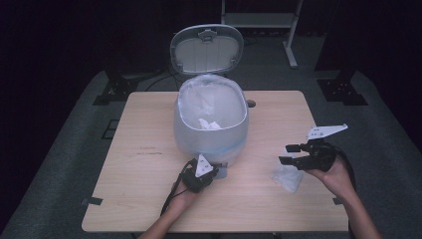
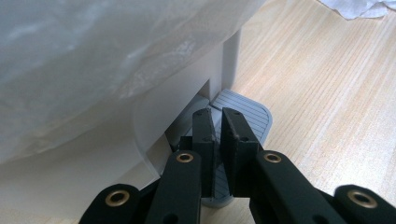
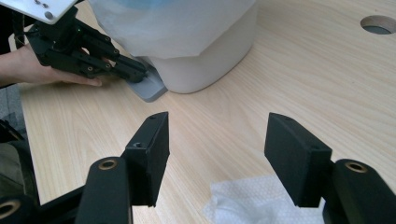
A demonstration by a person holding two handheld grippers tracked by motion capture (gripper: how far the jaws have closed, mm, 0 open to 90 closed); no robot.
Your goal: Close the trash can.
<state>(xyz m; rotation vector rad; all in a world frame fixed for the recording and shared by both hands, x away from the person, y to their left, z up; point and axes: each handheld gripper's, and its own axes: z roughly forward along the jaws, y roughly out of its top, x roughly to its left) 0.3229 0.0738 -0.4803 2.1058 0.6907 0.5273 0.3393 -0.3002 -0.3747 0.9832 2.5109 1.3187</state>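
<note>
**Left gripper on the pedal, right gripper over the tissue**

From the high view, a white pedal bin (image 1: 211, 119) stands near the middle of the wooden table (image 1: 139, 189), its lid (image 1: 206, 49) tipped up and a clear liner draped over the rim; a crumpled white piece (image 1: 209, 124) lies inside. The left gripper (image 1: 211, 172) sits low at the bin's front base. The right gripper (image 1: 291, 154) hovers just above a crumpled tissue (image 1: 287, 179) on the tabletop, well apart from the bin.

The left gripper view adds what the high view cannot resolve: the jaws are closed together with nothing between them, their tips resting on the grey ribbed foot pedal (image 2: 247, 116) that juts from a slot in the bin's wall.

The right gripper view shows its jaws standing wide apart and empty, the tissue (image 3: 247, 200) below and between them (its near edge is cut off by the frame). Farther off, it catches the left gripper (image 3: 140, 72) from the side, pressed to the pedal (image 3: 152, 88), with the person's hand behind it.
</note>
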